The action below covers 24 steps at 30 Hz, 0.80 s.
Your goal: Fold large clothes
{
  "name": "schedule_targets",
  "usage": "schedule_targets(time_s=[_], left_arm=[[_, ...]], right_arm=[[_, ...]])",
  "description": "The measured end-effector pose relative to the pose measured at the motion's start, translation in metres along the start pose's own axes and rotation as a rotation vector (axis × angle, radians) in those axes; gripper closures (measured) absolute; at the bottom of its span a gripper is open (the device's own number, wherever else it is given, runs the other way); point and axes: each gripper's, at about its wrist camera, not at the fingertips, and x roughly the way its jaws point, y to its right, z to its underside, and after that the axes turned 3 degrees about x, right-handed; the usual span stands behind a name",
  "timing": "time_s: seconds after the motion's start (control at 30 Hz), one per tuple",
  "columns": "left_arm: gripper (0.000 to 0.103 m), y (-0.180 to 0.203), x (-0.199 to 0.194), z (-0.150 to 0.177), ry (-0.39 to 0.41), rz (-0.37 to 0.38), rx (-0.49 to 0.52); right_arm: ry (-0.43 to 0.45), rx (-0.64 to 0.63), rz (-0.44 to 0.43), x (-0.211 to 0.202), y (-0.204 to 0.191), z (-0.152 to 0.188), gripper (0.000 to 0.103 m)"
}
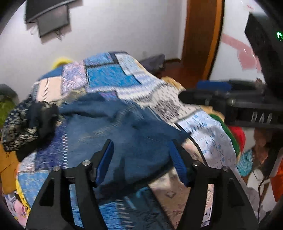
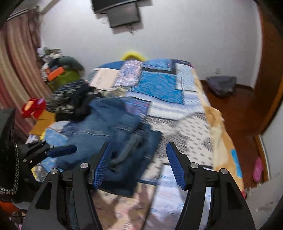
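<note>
A folded pair of blue jeans (image 2: 115, 134) lies on the patchwork bedspread (image 2: 159, 85), near the front left of the bed. My right gripper (image 2: 138, 159) is open and empty, just above the jeans' near right corner. My left gripper (image 1: 141, 155) is open and empty, hovering over the jeans (image 1: 113, 127) in the left wrist view. The left gripper also shows at the left edge of the right wrist view (image 2: 53, 150). The right gripper shows at the right of the left wrist view (image 1: 203, 99). Both views are motion-blurred.
A heap of dark patterned clothes (image 2: 74, 100) lies on the bed behind the jeans. A green bundle (image 2: 67, 74) and curtains (image 2: 16, 67) stand at the left. A dark bag (image 2: 221, 85) lies on the wooden floor right of the bed. A TV (image 2: 123, 14) hangs on the wall.
</note>
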Motion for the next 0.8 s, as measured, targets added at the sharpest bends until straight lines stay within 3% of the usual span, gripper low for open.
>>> schedule_targets(time_s=[0.17,0.3,0.43,0.5,0.53,0.6,0.7,0.8], left_arm=[[0.029,-0.049,-0.019,0.001,0.056,-0.111,-0.078],[0.029,-0.085,-0.005,0.015,0.007,-0.161,-0.138],[0.029,-0.113,0.025,0.043,-0.093,-0.134,-0.248],[0.029,-0.119,0.046,0.061,-0.162,-0.111,-0.282],[0.028,-0.120,0.053,0.069,-0.171,-0.086,-0.299],[0.023,-0.126,0.058,0.077,-0.165,-0.073,-0.357],[0.022,-0.128,0.056,0.069,-0.160,-0.078,-0.340],[0.022,-0.128,0.048,0.053,-0.117,-0.148,-0.263]], right_arm=[[-0.005,-0.050,-0.026,0.020,-0.026,0.000,0.042],[-0.068,-0.046,-0.032,0.044,-0.033,0.010,0.042],[-0.141,-0.046,0.050,0.066,-0.018,0.033,0.041],[-0.162,-0.010,0.033,0.071,-0.002,0.044,0.033],[-0.164,0.016,0.031,0.072,0.005,0.049,0.026],[-0.199,0.075,-0.002,0.076,0.018,0.054,0.024],[-0.235,0.093,-0.013,0.075,0.017,0.046,0.024],[-0.221,0.022,0.008,0.068,0.004,0.030,0.024]])
